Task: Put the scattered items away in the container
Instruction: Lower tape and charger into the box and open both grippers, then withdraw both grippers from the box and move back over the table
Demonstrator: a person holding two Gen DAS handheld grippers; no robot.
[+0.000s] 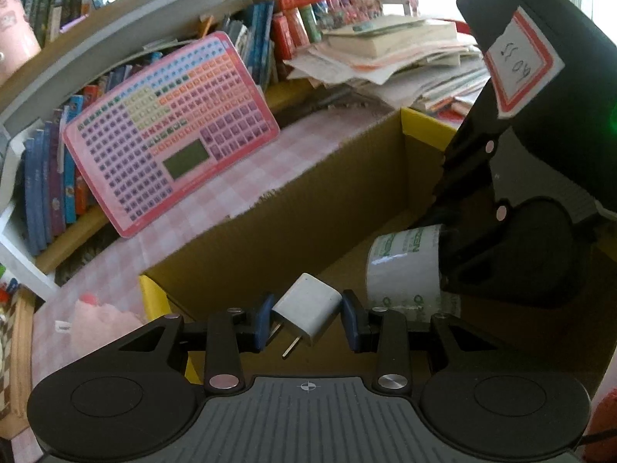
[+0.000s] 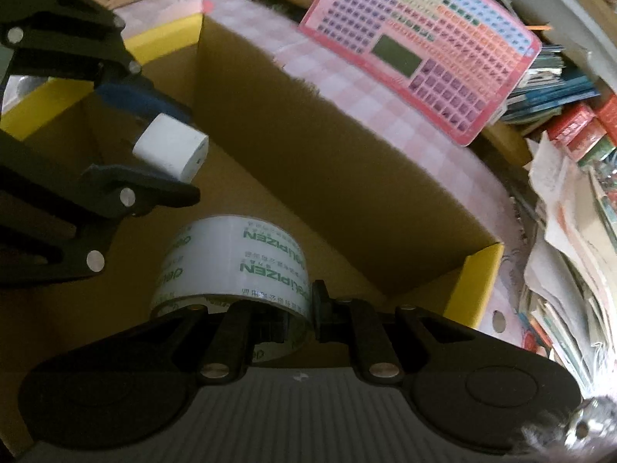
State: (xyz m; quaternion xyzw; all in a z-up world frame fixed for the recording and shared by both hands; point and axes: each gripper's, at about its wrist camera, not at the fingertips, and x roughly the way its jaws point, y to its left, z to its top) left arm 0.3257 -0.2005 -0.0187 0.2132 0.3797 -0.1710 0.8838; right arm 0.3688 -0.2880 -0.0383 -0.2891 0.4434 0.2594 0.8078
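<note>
Over the cardboard box (image 1: 293,208), left tongs (image 1: 308,318) grip a charger (image 1: 308,305) (white); right tongs (image 2: 285,322) clamp a tape roll (image 2: 239,258).

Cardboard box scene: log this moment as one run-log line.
left gripper: shut on white charger | right gripper: shut on tape roll | both over cardboard box | nothing released yet

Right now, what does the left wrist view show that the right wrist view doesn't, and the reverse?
Only the left wrist view: the two metal prongs of the white charger and a pink fluffy item outside the box.
Only the right wrist view: the tape roll's hollow core, with the right gripper pinching its wall.
Both: the cardboard box, the tape roll and charger held over its inside, the left gripper, the pink chart board and the bookshelf.
</note>
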